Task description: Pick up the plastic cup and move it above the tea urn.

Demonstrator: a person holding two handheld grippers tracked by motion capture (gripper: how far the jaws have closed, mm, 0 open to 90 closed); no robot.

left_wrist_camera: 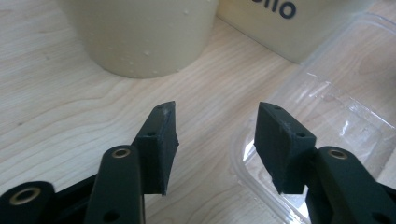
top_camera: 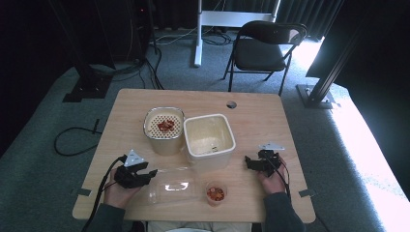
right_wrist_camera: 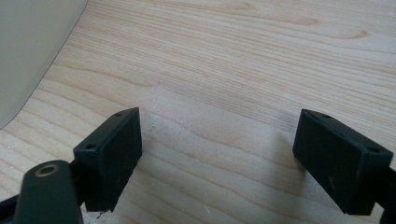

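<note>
My left gripper [top_camera: 152, 172] lies low at the table's front left, held in a hand, its jaws open and pointing at the left end of a clear plastic container [top_camera: 171, 187]. In the left gripper view the left gripper [left_wrist_camera: 217, 109] has bare wood between its jaws, and the clear container's [left_wrist_camera: 336, 116] corner lies by the right jaw without being pressed. A round cream strainer [top_camera: 164, 126] holds red pieces, and beside it stands a square cream tub [top_camera: 209, 140]. A small cup [top_camera: 215, 193] of red pieces sits near the front edge. My right gripper [top_camera: 246, 162] [right_wrist_camera: 219, 116] rests open over bare wood, to the right of the tub.
The wooden table [top_camera: 130, 106] has a cable hole [top_camera: 231, 104] near its far edge. The strainer's wall [left_wrist_camera: 144, 37] and the lettered tub [left_wrist_camera: 289, 28] stand close ahead of the left jaws. A folding chair [top_camera: 266, 46] and floor cables [top_camera: 72, 140] lie beyond.
</note>
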